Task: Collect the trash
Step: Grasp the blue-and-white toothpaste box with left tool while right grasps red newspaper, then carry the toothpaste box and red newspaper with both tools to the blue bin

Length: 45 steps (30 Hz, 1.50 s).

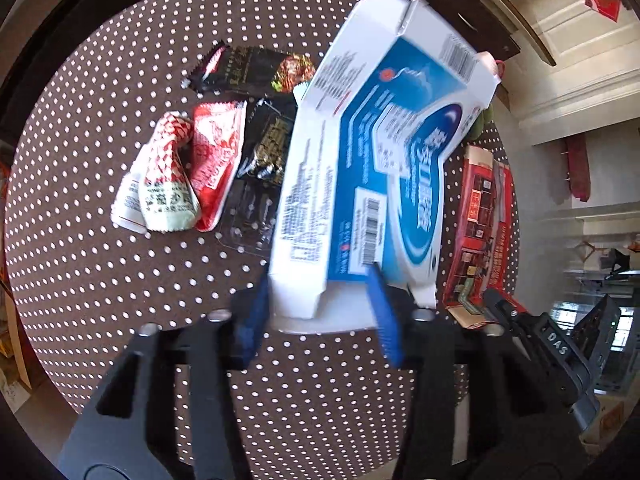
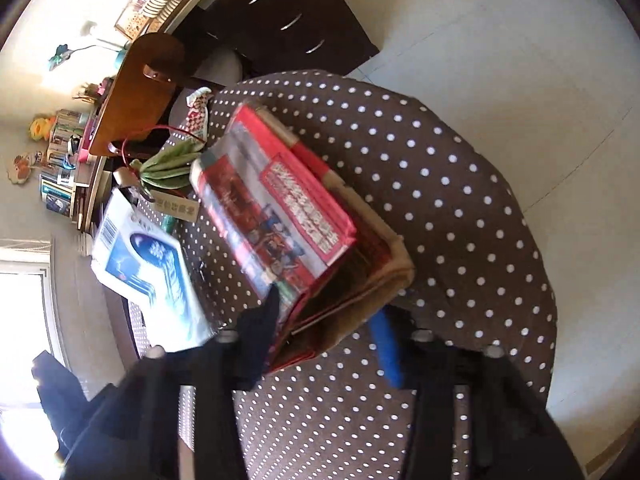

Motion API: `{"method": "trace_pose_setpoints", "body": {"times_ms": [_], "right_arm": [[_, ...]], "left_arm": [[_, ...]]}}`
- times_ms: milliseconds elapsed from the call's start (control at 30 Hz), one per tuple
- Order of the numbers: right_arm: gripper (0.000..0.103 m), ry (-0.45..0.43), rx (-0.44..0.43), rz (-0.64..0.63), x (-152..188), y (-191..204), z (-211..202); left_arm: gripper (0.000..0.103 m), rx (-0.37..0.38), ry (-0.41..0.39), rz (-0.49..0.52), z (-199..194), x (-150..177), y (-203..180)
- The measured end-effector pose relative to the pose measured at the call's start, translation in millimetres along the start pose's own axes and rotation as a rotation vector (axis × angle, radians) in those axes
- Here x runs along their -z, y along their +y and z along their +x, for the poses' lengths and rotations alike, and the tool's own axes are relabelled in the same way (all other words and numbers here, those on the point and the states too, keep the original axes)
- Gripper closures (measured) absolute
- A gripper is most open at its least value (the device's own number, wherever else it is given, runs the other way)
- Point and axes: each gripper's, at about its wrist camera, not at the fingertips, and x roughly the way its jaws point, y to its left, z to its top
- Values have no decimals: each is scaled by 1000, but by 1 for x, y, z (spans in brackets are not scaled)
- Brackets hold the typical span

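Note:
My left gripper (image 1: 320, 300) is shut on a flattened white and blue carton (image 1: 372, 160) and holds it tilted above the polka-dot table (image 1: 120, 280). The carton also shows in the right wrist view (image 2: 140, 256). My right gripper (image 2: 332, 328) is shut on a flattened red and tan box (image 2: 288, 220), lifted at its near end; it shows at the table's right edge in the left wrist view (image 1: 480, 232). Loose wrappers lie on the table: a red-checked packet (image 1: 160, 176), a red sachet (image 1: 216, 160), two black wrappers (image 1: 256, 68) (image 1: 268, 148) and a clear plastic tray (image 1: 248, 216).
A green plush item (image 2: 168, 164) with a red cord and a tag lies at the table's far edge. A wooden chair (image 2: 136, 92) stands behind the table. A dark drawer cabinet (image 2: 280, 20) and pale floor (image 2: 520, 60) lie beyond. Shelves line the left wall.

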Motion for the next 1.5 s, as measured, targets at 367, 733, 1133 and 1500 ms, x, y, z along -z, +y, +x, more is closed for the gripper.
{"method": "trace_pose_setpoints", "body": {"times_ms": [367, 733, 1133, 1500], "right_arm": [[94, 49, -111, 9, 9, -8, -29], [94, 54, -275, -33, 10, 47, -60], [94, 78, -293, -135, 64, 151, -46], [94, -26, -226, -112, 128, 204, -31]], "left_arm": [[82, 64, -130, 43, -49, 11, -6], [82, 142, -291, 44, -144, 20, 23], [95, 220, -308, -1, -193, 27, 120], [95, 193, -281, 38, -235, 25, 222]]}}
